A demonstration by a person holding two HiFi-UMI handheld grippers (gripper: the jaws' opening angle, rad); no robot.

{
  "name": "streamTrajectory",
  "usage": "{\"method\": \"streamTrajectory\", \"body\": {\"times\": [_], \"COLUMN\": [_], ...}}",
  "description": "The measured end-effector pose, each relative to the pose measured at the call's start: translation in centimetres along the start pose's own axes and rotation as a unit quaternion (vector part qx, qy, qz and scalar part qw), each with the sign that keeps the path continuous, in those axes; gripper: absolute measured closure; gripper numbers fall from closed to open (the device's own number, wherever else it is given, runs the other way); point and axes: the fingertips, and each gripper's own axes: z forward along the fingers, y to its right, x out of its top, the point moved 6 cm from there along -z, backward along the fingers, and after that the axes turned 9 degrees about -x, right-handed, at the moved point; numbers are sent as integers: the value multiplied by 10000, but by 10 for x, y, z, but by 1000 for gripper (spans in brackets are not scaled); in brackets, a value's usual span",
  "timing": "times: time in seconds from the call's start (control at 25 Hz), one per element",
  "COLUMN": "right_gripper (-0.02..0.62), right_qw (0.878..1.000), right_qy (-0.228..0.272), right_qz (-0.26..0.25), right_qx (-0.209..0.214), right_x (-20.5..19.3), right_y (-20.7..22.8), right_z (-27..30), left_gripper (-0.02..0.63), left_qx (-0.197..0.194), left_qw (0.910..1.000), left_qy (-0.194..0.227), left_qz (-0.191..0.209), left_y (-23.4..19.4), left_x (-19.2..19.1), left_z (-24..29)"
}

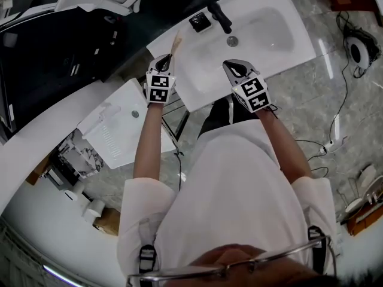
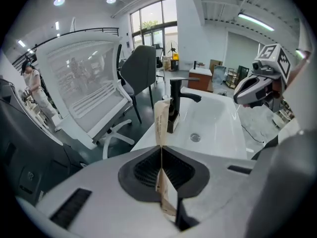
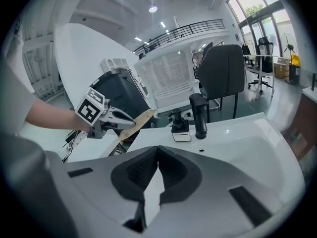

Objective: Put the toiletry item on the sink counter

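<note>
The toiletry item, a flat tan paper sachet [image 2: 161,125], is not yet on the counter. My left gripper [image 2: 161,168] has its jaws pinched on the lower half, and the upper half stands up past them. In the head view it hangs over the left end of the white sink counter [image 1: 287,49], just left of the tap, and I see no contact with the surface. My right gripper [image 3: 157,155] has its jaws pressed together on nothing and hovers over the near rim of the basin, right of the left one. I judge the pick-up and carry done. What is left is to lower the sachet onto the flat ledge and let go. The room is a large, bright open hall with tall windows [image 2: 153,19] at the far end and a polished grey stone floor [image 1: 305,106] with cables lying on it at the right. A white mesh-backed chair [image 2: 84,90] and a dark grey office chair [image 2: 139,68] stand beyond the counter's left end. The counter is glossy and bare around its moulded basin. At the far side stands a matte black tap [image 1: 219,17], with a small black and white dispenser [image 1: 199,21] just to its left. A round metal drain [image 1: 232,40] sits in the basin below the spout.
</note>
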Motion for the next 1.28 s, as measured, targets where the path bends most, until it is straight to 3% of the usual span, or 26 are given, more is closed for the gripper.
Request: {"method": "streamTrajectory", "body": {"times": [0.36, 0.68, 0.84, 1.08, 1.28], "right_gripper": [589, 589, 589, 589, 589], "right_qw": [9997, 9990, 9987, 9984, 9980], "right_qy": [-125, -312, -353, -512, -587], "right_qz": [-45, -97, -124, -73, -30], "right_qx": [181, 319, 333, 244, 224], "right_x": [4, -2, -4, -18, -25], "right_y": [0, -3, -2, 7, 7], "right_z": [21, 30, 30, 25, 24], "left_gripper": [598, 598, 598, 598, 598], "left_qx": [105, 71, 84, 177, 234], "left_qw": [9964, 9870, 9797, 9588, 9584], "left_qy": [-651, -1136, -1347, -1663, -1702], "left_qz": [536, 1134, 1483, 2296, 2281], "left_y": [-15, -26, -36, -40, -40], "left_x": [-16, -24, -26, -30, -36], "left_z": [42, 71, 85, 102, 113]}}
